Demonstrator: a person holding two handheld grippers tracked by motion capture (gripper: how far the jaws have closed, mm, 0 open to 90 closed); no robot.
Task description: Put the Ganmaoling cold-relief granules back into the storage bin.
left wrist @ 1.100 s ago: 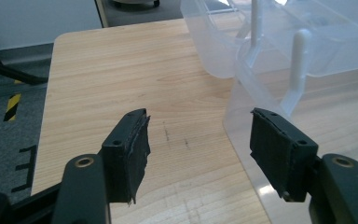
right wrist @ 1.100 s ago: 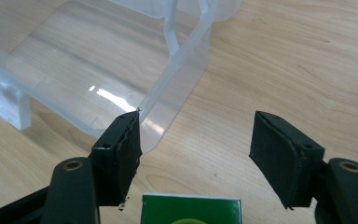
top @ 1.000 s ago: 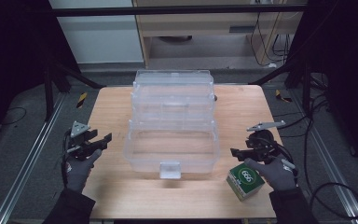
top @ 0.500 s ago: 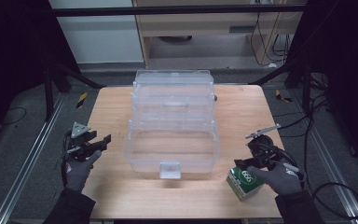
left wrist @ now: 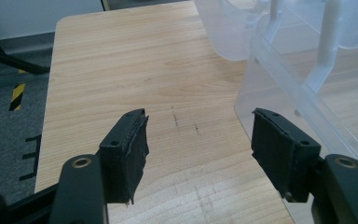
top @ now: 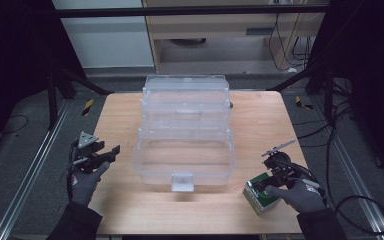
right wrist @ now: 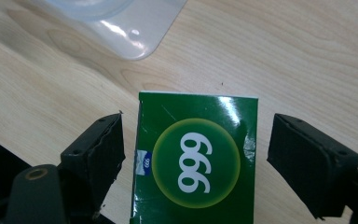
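A green box (right wrist: 196,158) marked "999" lies on the wooden table (top: 260,120) near its front right corner, seen also in the high view as a green box (top: 257,196). My right gripper (right wrist: 196,161) points down over it, and its jaws have just been opening; the box sits between them with a gap on each side. A clear plastic storage box (top: 185,135) with stepped trays stands open in the middle of the table. My left gripper (left wrist: 198,149) is open over bare wood to the left of the clear storage box (left wrist: 307,70), holding nothing.
Dark floor, metal rails and a black frame surround the table. Yellow-and-black tape marks (top: 87,106) lie on the floor at the left. Cables (top: 350,200) trail at the right. A cabinet (top: 220,30) stands behind.
My right gripper has moved down and toward the table's front over the green box, and its jaws have spread to either side of it. The left hand has stayed in place.
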